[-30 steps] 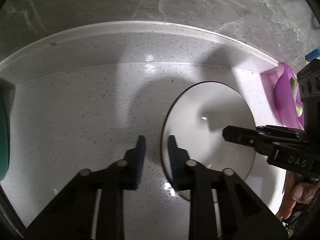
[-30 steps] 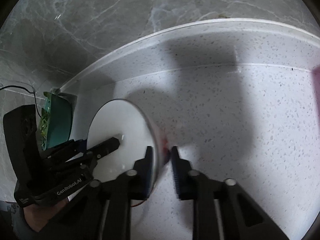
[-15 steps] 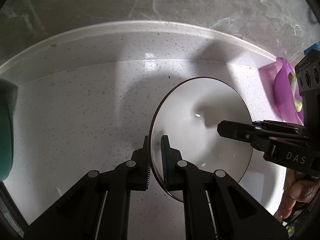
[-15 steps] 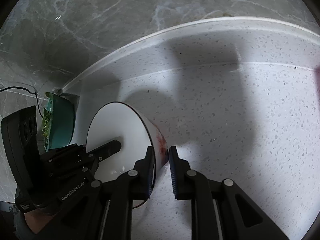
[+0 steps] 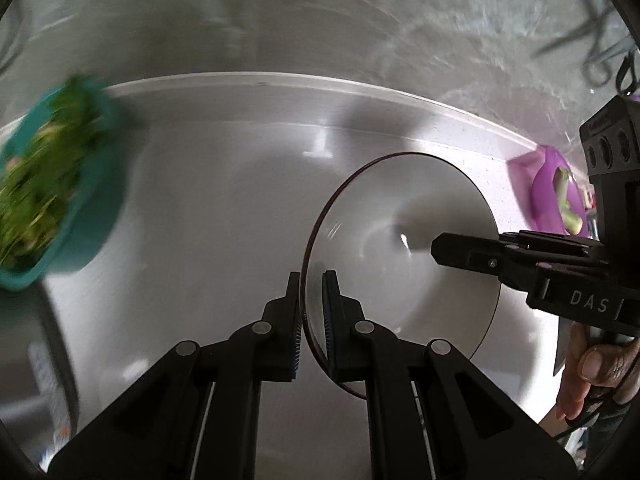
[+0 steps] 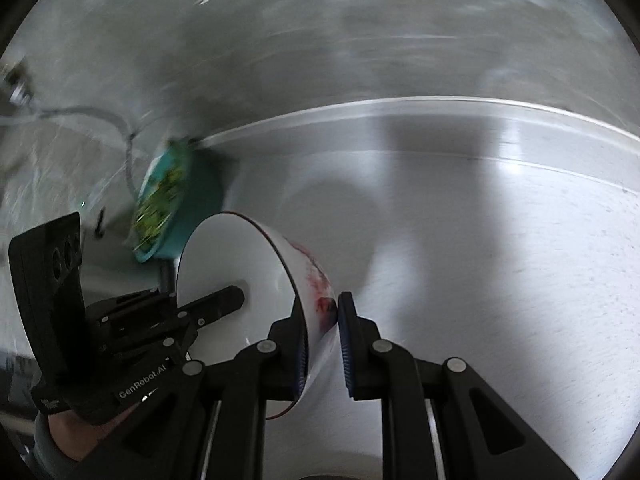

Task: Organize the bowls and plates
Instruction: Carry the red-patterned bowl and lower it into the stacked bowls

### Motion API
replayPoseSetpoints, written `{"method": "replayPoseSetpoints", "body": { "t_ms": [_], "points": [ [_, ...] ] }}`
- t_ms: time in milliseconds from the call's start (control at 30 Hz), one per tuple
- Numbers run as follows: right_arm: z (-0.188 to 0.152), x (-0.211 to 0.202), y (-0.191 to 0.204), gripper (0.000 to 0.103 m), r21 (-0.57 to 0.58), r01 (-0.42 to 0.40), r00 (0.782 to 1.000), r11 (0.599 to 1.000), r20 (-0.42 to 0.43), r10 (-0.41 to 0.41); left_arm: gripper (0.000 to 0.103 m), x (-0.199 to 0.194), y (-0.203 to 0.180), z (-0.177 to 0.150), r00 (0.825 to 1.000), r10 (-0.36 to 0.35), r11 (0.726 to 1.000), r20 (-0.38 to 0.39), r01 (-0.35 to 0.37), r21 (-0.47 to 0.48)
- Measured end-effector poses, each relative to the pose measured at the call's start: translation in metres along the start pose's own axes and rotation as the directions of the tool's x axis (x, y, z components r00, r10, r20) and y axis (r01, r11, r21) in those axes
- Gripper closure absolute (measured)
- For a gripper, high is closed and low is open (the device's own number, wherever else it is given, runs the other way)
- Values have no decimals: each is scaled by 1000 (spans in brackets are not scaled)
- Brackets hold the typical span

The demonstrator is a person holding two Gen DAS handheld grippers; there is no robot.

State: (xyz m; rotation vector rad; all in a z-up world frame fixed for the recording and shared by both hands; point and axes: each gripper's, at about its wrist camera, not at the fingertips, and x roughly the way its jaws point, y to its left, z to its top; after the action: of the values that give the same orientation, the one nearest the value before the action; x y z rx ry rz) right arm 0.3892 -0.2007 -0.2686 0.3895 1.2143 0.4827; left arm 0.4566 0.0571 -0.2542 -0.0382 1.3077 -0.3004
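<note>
White ceramic bowl with a thin dark rim (image 5: 400, 240) and a red painted motif on its outer wall: held over the pale speckled stone table (image 6: 500, 240) between both grippers, tilted on edge so its mouth faces the left side.

Left gripper (image 5: 311, 320): jaws clenched on the near rim, one pad inside, one outside.

Right gripper (image 6: 323, 344): jaws grasping the opposite wall, the outer pad against the red motif.

Teal bowl of chopped green leaves (image 5: 52, 204): on the table by the raised back edge, well apart from the white bowl; blurred.

Purple dish holding pale green pieces (image 5: 556, 196): at the table's far right edge.

Grey marbled wall (image 6: 320, 32): behind the table.

A person's thumb (image 5: 600, 364) shows on the right gripper's handle.
</note>
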Motion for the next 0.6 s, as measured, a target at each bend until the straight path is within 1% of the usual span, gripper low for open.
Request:
{"method": "replayPoseSetpoints", "body": {
  "t_ms": [100,167,300,467,600],
  "points": [
    [-13,4,32,85,-59,-35,999,998,-27,33,95,-33,22,-33,1000,18,999,21,-17,-48],
    [-21,8,49,85,-92,-52,998,994,-53,47,95,-47,33,-54,999,29,997,25,-27,-74],
    [-48,18,88,84,-169,-85,991,982,-116,66,95,-73,60,-108,999,44,987,30,-38,-153],
    [-79,42,129,84,-244,-115,977,963,-202,65,94,-88,81,-175,998,53,971,15,-48,-235],
    [-103,63,145,84,-278,-125,962,952,-269,48,94,-88,94,-222,999,43,952,-5,-42,-304]
  ]
}}
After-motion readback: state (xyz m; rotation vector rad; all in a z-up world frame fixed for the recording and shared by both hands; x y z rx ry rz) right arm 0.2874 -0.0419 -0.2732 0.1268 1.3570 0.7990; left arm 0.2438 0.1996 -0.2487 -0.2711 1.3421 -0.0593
